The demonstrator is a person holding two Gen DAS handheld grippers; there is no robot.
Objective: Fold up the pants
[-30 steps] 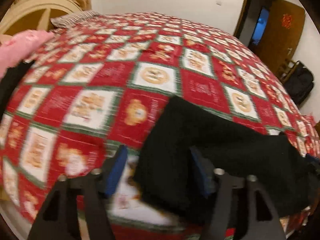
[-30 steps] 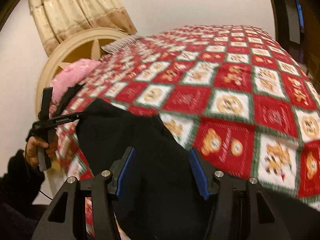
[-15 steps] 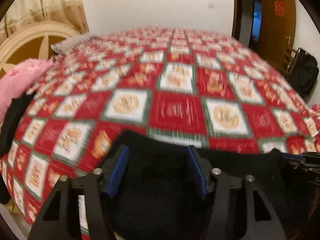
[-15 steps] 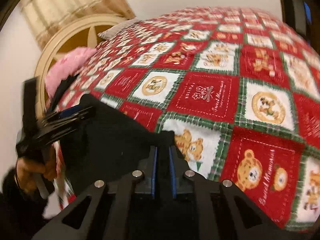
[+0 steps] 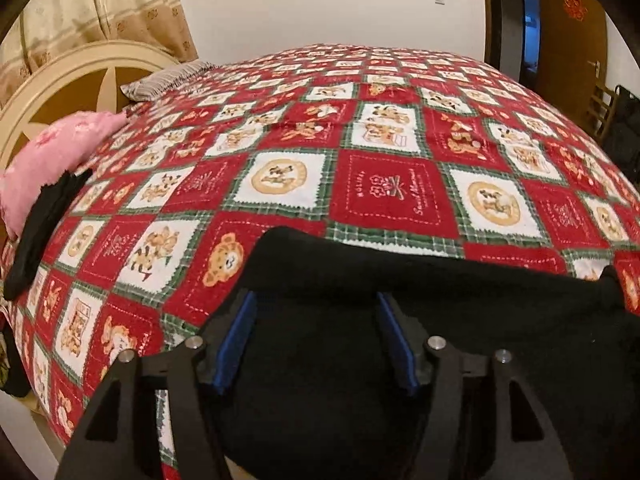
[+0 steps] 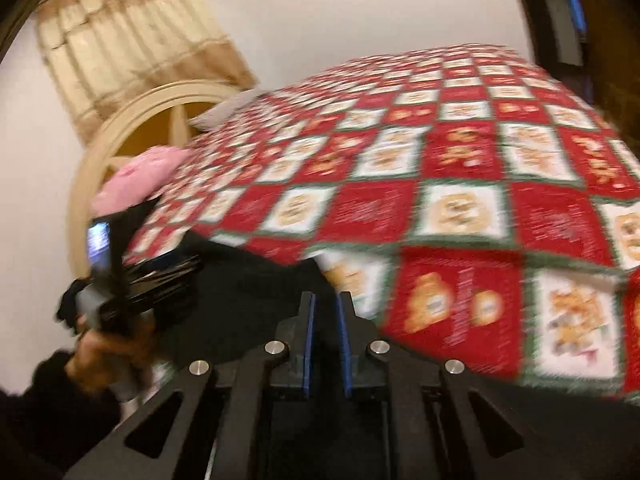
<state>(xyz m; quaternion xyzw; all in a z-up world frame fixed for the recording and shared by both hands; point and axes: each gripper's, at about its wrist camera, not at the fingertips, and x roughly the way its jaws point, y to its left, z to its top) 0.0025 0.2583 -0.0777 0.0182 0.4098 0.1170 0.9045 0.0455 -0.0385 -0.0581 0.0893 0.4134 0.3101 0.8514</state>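
Note:
The black pants (image 5: 460,300) lie bunched along the near edge of the bed on a red patchwork quilt (image 5: 392,196). My left gripper (image 5: 318,336) is open, its blue-padded fingers straddling the left end of the pants. In the right wrist view my right gripper (image 6: 326,320) is shut on the black pants (image 6: 248,280) at their right end. The left gripper (image 6: 120,280) also shows there, held in a hand at the left.
A pink pillow (image 5: 52,160) and a black garment (image 5: 44,228) lie at the bed's left edge by the cream headboard (image 5: 60,76). A grey pillow (image 5: 168,80) lies at the far left. A door and a dark bag (image 5: 624,128) stand at the right.
My right gripper has shut on the pants; it was open one second ago. My left gripper moved over the pants' left end and stays open.

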